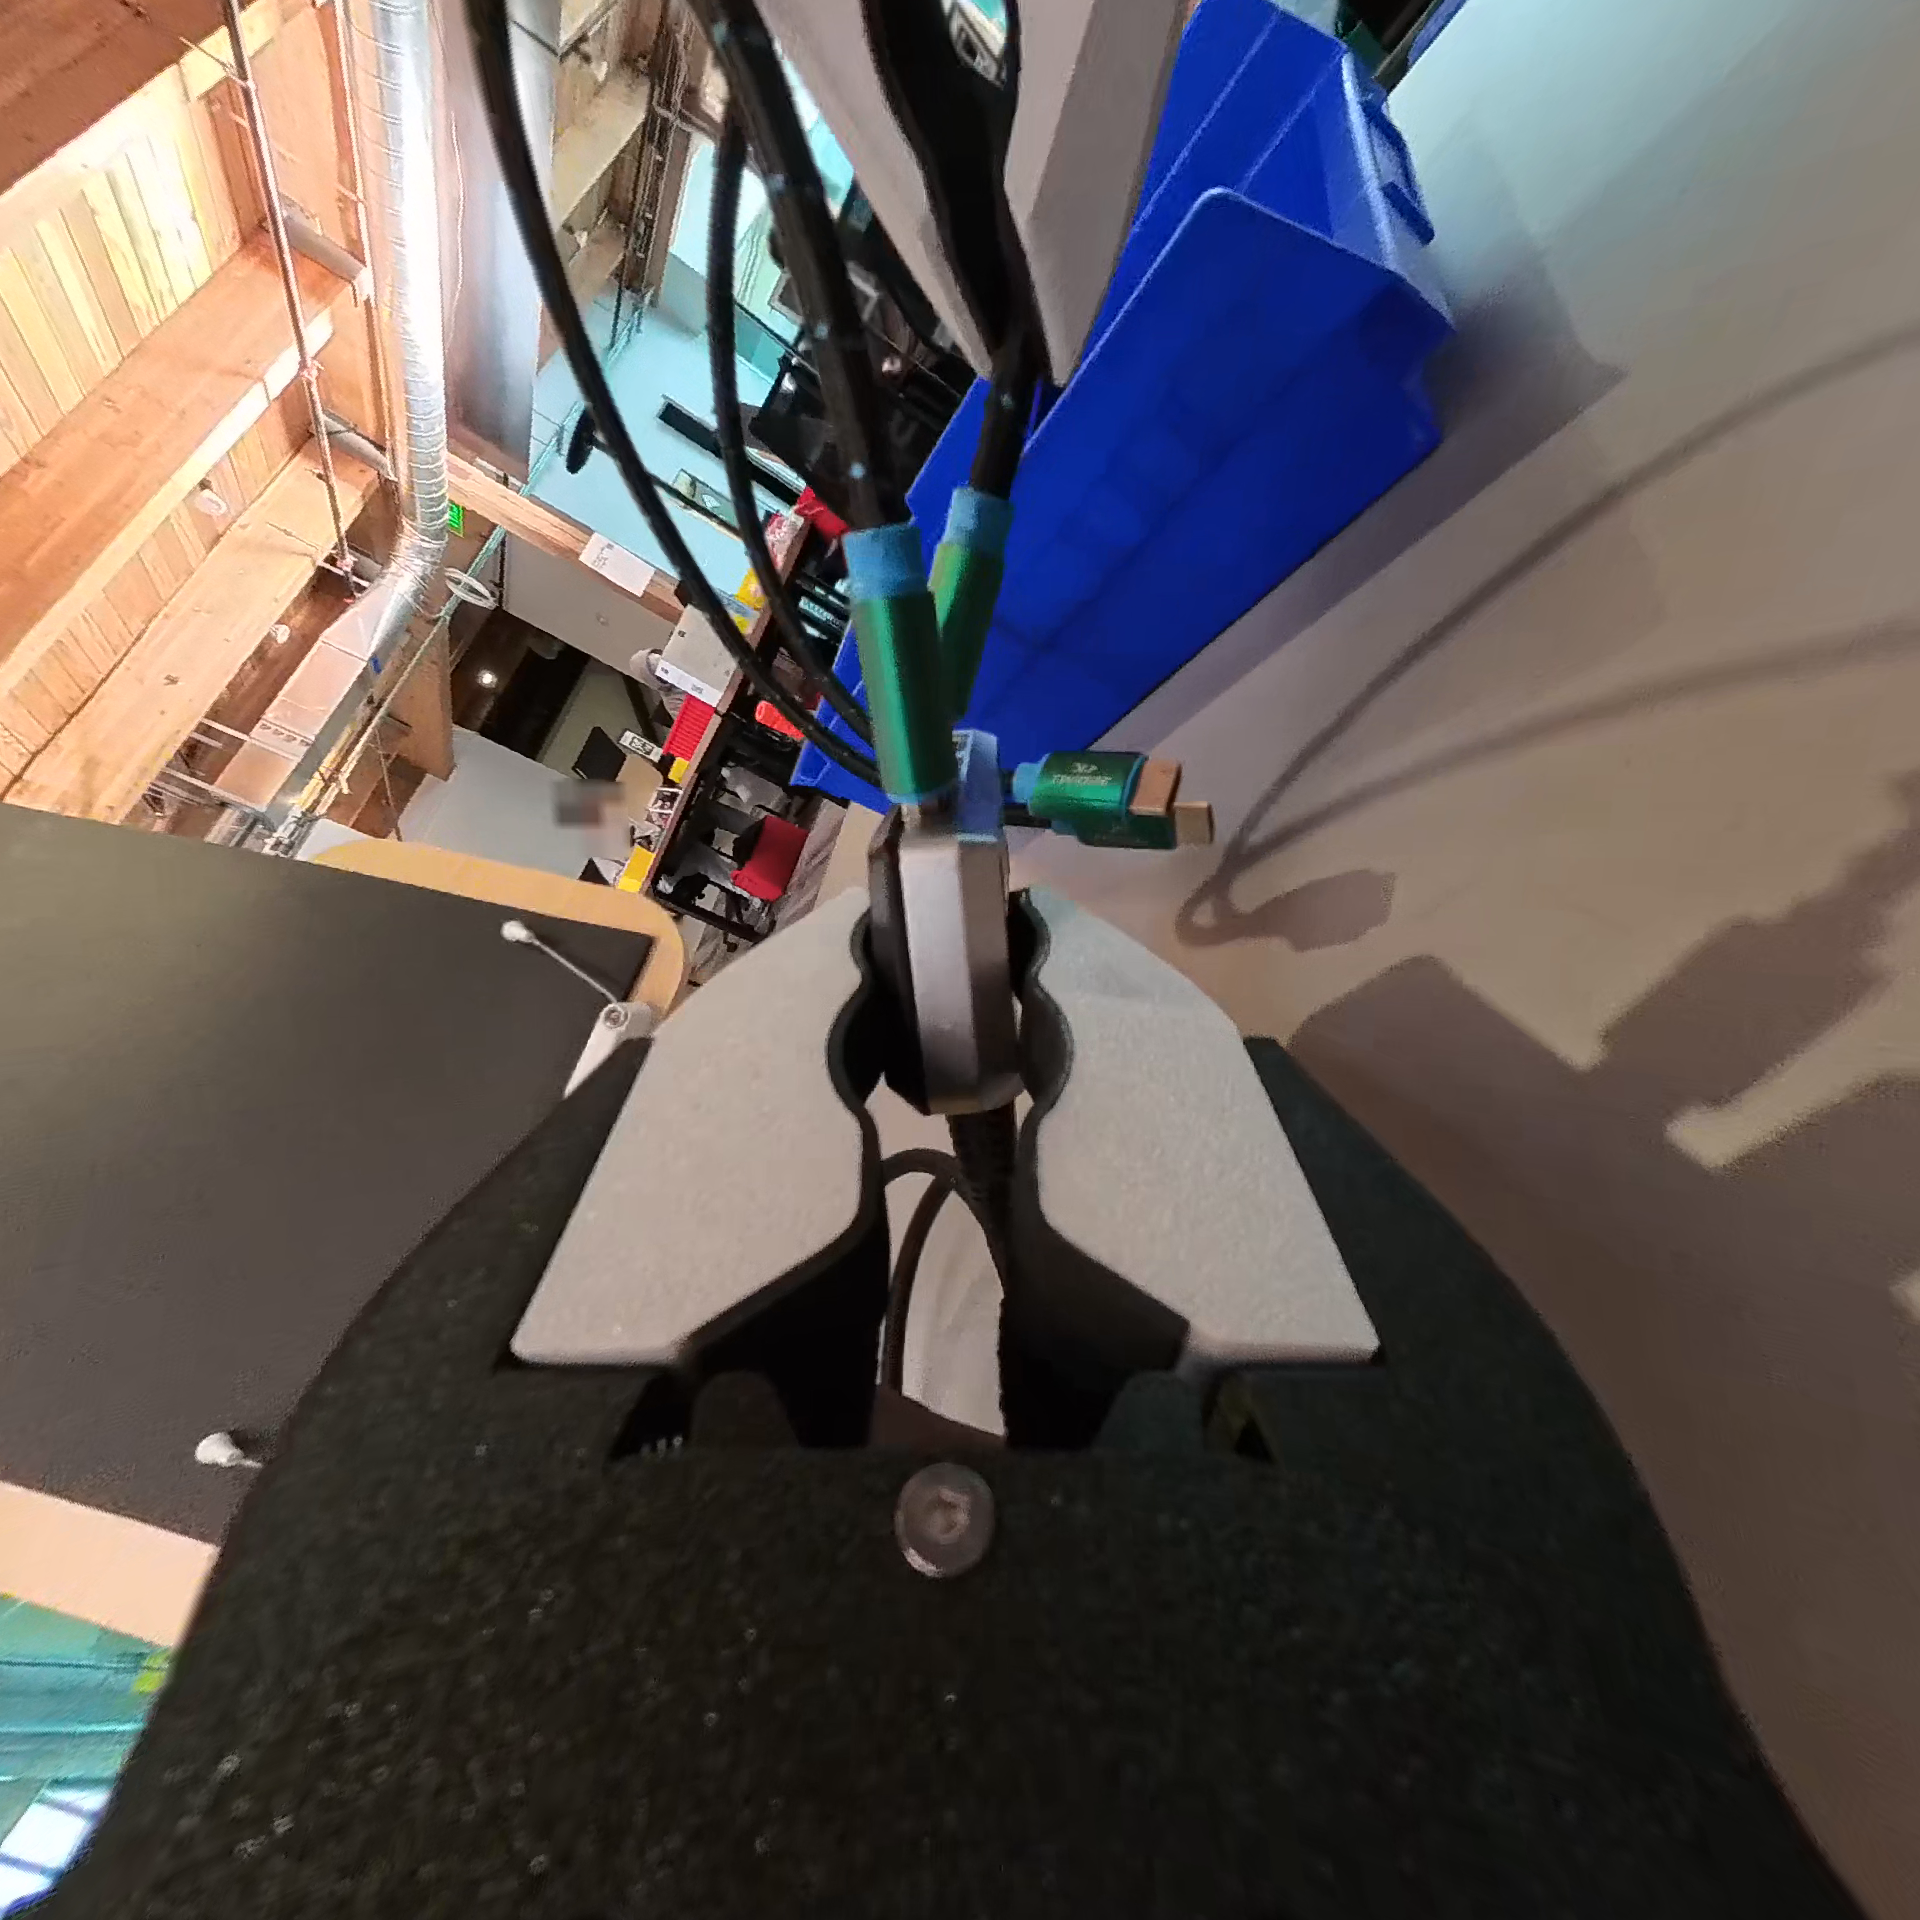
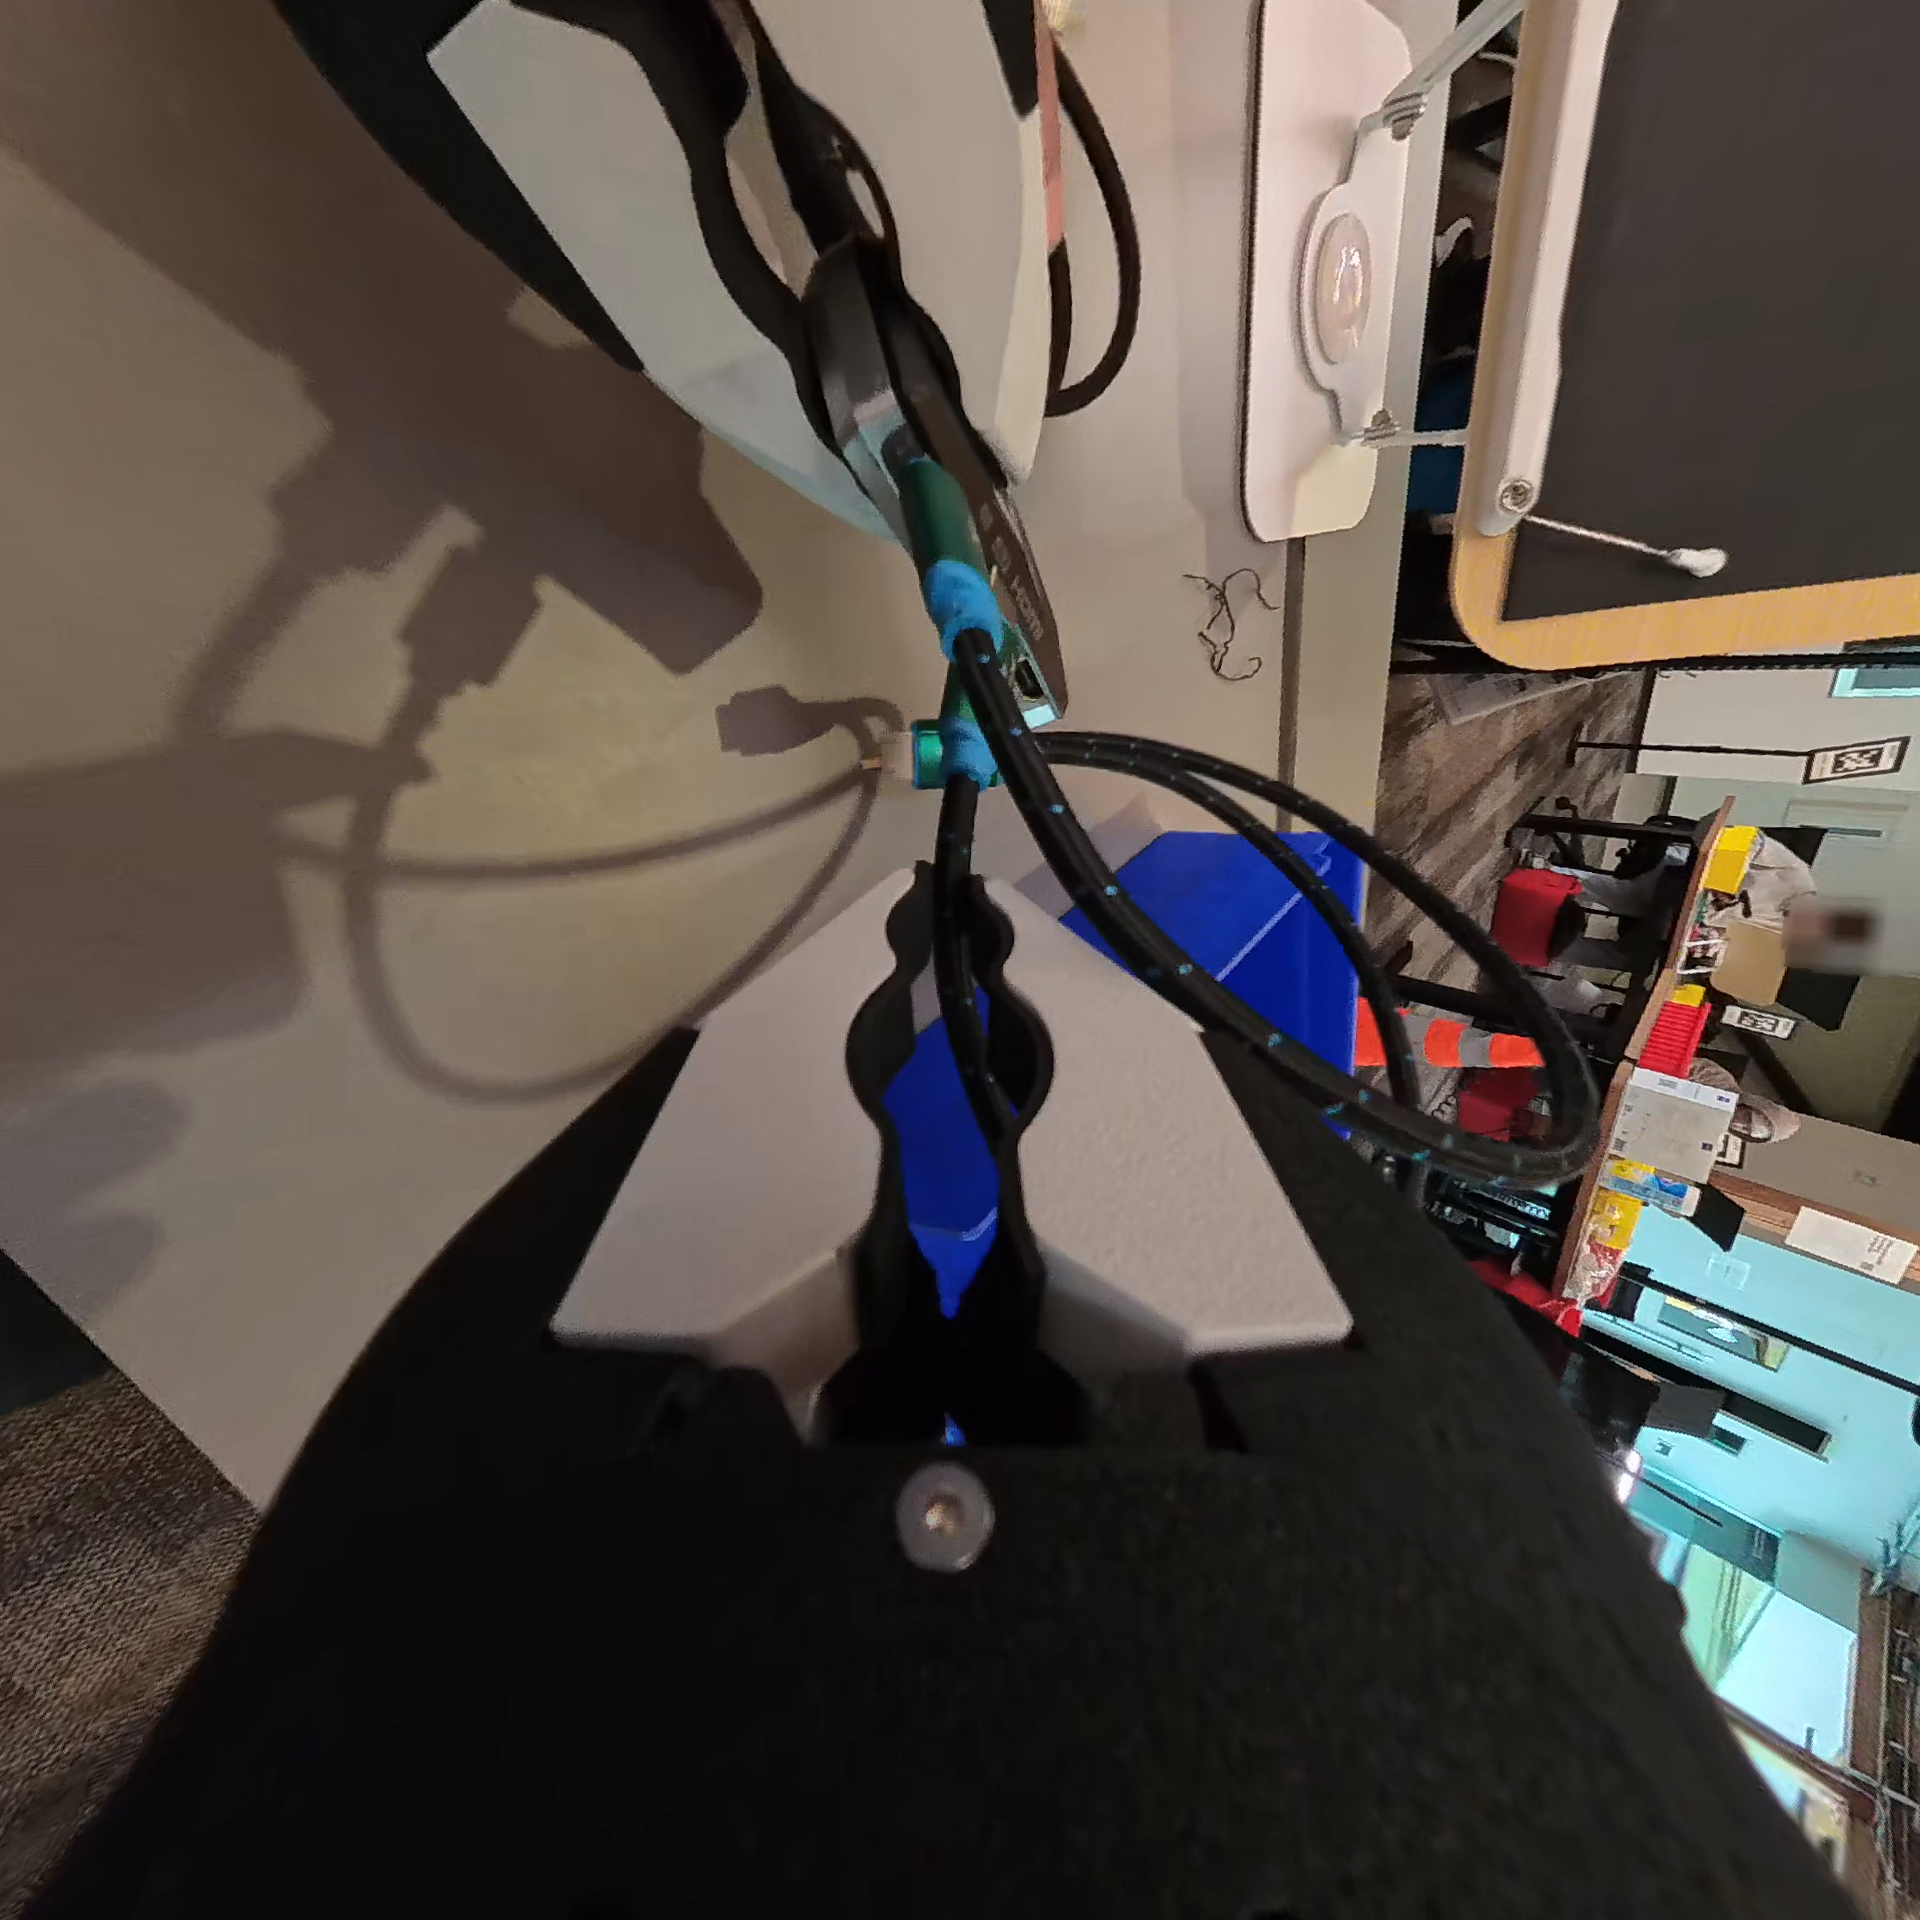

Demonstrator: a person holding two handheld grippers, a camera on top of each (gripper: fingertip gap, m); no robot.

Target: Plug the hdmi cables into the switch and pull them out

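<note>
My left gripper (image 1: pixel 940 920) is shut on the grey HDMI switch (image 1: pixel 940 987), held above the white table (image 1: pixel 1558 675). A green HDMI plug (image 1: pixel 899 665) sits in the switch's end. A second green plug (image 1: pixel 964 582) stands close behind it; I cannot tell if it is inserted. Two loose gold-tipped plugs (image 1: pixel 1112 795) hang to the right. My right gripper (image 2: pixel 951 935) is shut on a black braided cable (image 2: pixel 954 831) just below a loose green plug (image 2: pixel 932 753). The switch (image 2: pixel 1029 613) and left gripper (image 2: pixel 862 312) show in the right wrist view, with a plugged-in green plug (image 2: pixel 940 520).
Blue plastic bins (image 1: pixel 1247 468) stand on the table behind the switch, also in the right wrist view (image 2: pixel 1226 914). A black board with a wooden rim (image 2: pixel 1714 312) and a white stand (image 2: pixel 1320 312) lie to one side. Cable loops (image 2: pixel 1455 1091) hang between the grippers. One gripper's finger ends stand about 8 cm off the other's.
</note>
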